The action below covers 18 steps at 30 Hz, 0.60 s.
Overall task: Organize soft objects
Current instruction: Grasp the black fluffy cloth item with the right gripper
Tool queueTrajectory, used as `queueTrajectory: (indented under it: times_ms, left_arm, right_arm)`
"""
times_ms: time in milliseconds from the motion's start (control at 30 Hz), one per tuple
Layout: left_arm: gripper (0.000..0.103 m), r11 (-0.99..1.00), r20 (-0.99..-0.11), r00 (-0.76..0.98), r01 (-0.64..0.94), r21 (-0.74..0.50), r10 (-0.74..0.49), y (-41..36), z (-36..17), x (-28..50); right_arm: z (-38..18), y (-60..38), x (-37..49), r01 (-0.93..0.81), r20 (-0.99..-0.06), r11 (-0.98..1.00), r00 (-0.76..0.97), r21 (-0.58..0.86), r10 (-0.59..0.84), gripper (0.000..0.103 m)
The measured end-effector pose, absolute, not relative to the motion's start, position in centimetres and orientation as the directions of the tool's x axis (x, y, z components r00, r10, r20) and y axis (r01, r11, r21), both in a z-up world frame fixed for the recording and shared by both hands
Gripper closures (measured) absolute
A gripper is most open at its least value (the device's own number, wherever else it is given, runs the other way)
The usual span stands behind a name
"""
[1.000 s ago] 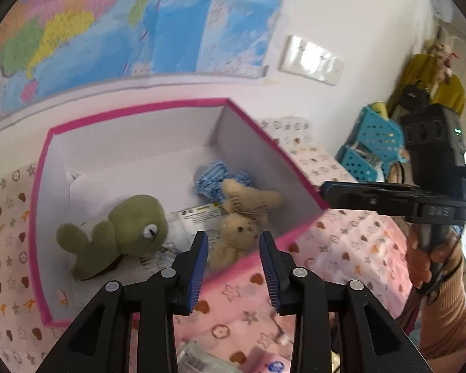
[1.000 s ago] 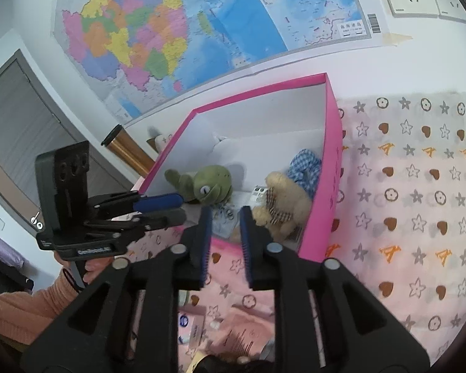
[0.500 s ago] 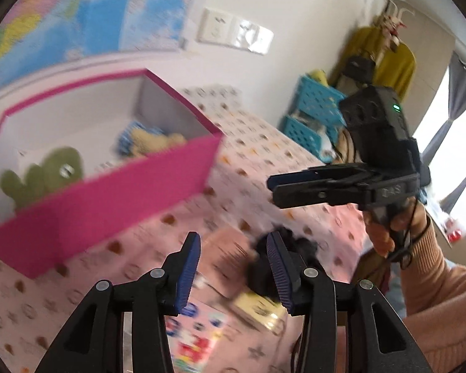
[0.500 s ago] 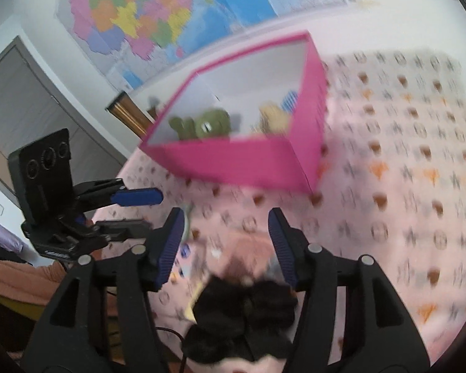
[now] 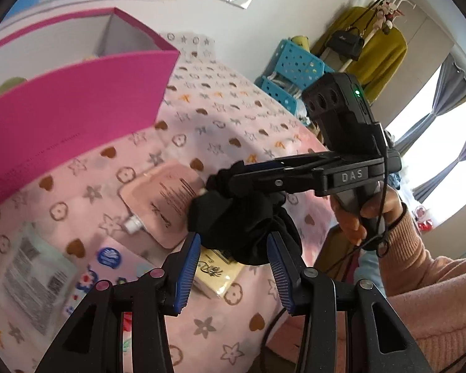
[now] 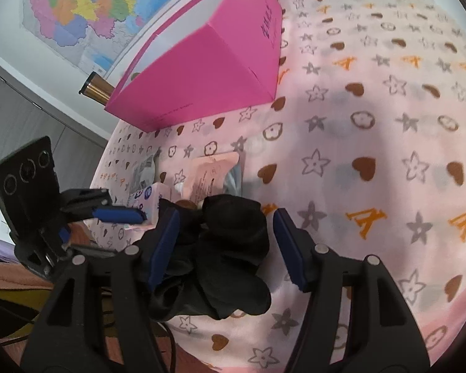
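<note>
Surface: pink star-and-heart cloth [image 6: 372, 130] covered the table.
Landmark: pink box [image 6: 208, 62] stood at the far side.
Black soft toy [image 6: 233, 248]: lay on the cloth, nearer than the box.
Right gripper [image 6: 226, 248]: jaws apart, straddling the toy.
Left gripper [image 5: 233, 267]: jaws apart, just beside it.
Pouch [image 5: 167, 199]: between toy and box.

One pink box [image 6: 202, 62], one black plush [image 6: 230, 248]

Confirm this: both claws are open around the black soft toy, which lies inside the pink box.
Not quite. The black soft toy lies on the patterned cloth, outside the pink box, as the right wrist view shows. The rest stands: the right claw and the left claw are both open around it.
</note>
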<state>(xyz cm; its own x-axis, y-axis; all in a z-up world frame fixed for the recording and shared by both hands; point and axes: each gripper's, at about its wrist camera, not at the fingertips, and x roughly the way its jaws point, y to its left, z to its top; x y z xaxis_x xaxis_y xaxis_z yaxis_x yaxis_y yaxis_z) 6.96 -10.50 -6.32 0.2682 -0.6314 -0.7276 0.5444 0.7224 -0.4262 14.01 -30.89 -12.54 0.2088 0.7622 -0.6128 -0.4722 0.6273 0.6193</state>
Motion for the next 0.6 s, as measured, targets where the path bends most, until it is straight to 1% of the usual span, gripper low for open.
queueTrajectory:
  times_ms: [133, 167, 200, 233, 333, 367, 433, 467, 600]
  left_arm:
    - [0.057, 0.715, -0.733, 0.239, 0.539, -0.445, -0.636, -11.1, -6.8, 7.0]
    - [0.054, 0.716, -0.736, 0.235, 0.537, -0.447, -0.635, -11.3, -7.0, 7.1]
    - [0.051, 0.715, -0.738, 0.226, 0.533, -0.453, -0.636, -11.4, -7.1, 7.2]
    - [0.047, 0.712, -0.738, 0.217, 0.529, -0.461, -0.639, -11.5, -7.2, 7.2]
    - [0.045, 0.699, -0.730, 0.190, 0.517, -0.495, -0.657, -11.6, -7.8, 7.7]
    - [0.043, 0.693, -0.725, 0.183, 0.515, -0.504, -0.664, -11.6, -7.9, 7.8]
    - [0.041, 0.684, -0.715, 0.176, 0.509, -0.522, -0.676, -11.7, -7.9, 8.0]
    - [0.041, 0.681, -0.712, 0.173, 0.507, -0.529, -0.681, -11.7, -8.0, 8.0]
    - [0.041, 0.684, -0.709, 0.176, 0.495, -0.536, -0.683, -11.9, -7.9, 8.4]
  right_arm:
    - [-13.3, -30.5, 14.3, -0.468, -0.609, 0.617, 0.192, 0.633, 0.770, 0.039]
    - [-13.4, -30.5, 14.3, -0.469, -0.604, 0.614, 0.194, 0.635, 0.773, 0.045]
    - [-13.3, -30.6, 14.3, -0.471, -0.598, 0.610, 0.197, 0.637, 0.777, 0.057]
    - [-13.2, -30.7, 14.3, -0.474, -0.594, 0.607, 0.199, 0.638, 0.779, 0.063]
    - [-12.8, -30.8, 13.9, -0.486, -0.597, 0.614, 0.214, 0.622, 0.773, 0.073]
    - [-12.6, -30.8, 13.7, -0.491, -0.597, 0.616, 0.218, 0.616, 0.772, 0.079]
    - [-12.1, -30.9, 13.4, -0.498, -0.588, 0.612, 0.229, 0.614, 0.776, 0.080]
    - [-11.7, -30.9, 13.2, -0.506, -0.580, 0.608, 0.236, 0.612, 0.780, 0.082]
    - [-9.9, -31.0, 12.3, -0.535, -0.551, 0.597, 0.266, 0.597, 0.791, 0.083]
